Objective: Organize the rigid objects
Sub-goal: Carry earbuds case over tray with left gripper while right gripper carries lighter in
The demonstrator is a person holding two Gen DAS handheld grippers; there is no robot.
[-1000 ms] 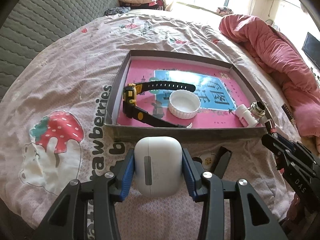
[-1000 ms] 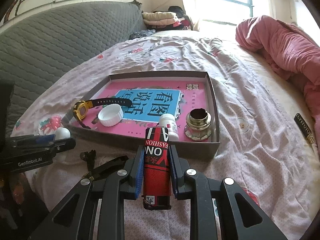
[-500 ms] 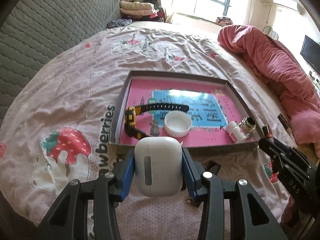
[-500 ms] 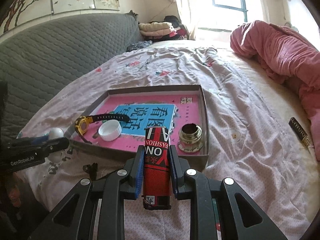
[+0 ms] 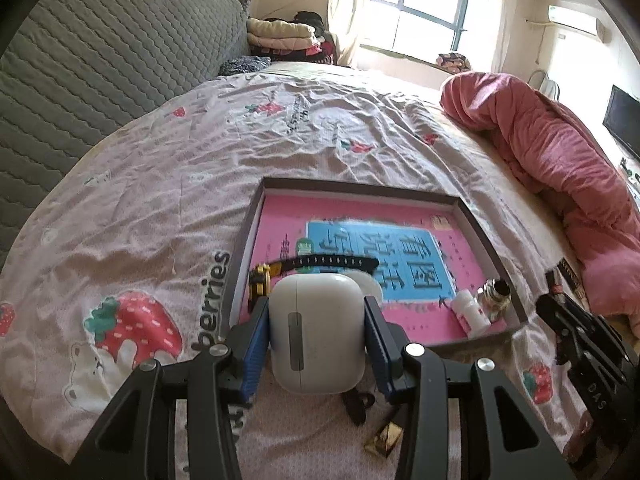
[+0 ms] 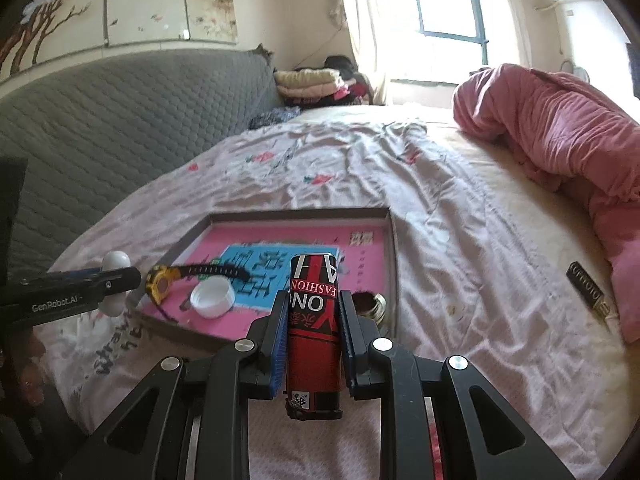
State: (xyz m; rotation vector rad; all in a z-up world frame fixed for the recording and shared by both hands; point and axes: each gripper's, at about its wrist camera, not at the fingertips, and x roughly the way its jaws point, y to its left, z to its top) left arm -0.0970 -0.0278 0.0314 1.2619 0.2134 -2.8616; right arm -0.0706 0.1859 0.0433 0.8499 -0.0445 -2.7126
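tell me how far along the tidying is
Done: the watch, white cap, small white bottle and glass jar lie in the box. In hand: left claw grips the white earbud case, right claw grips the red lighter. Left: dark bits on the bedspread.

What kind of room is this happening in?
Most likely a bedroom: a wide bed under a strawberry-print sheet, a padded grey headboard and a rumpled pink quilt.

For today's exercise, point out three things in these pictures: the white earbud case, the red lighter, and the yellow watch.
white earbud case (image 5: 318, 330), left wrist view, front face beside its hinge strip.
red lighter (image 6: 313, 316), right wrist view, printed body.
yellow watch (image 6: 160, 284), right wrist view, its face.
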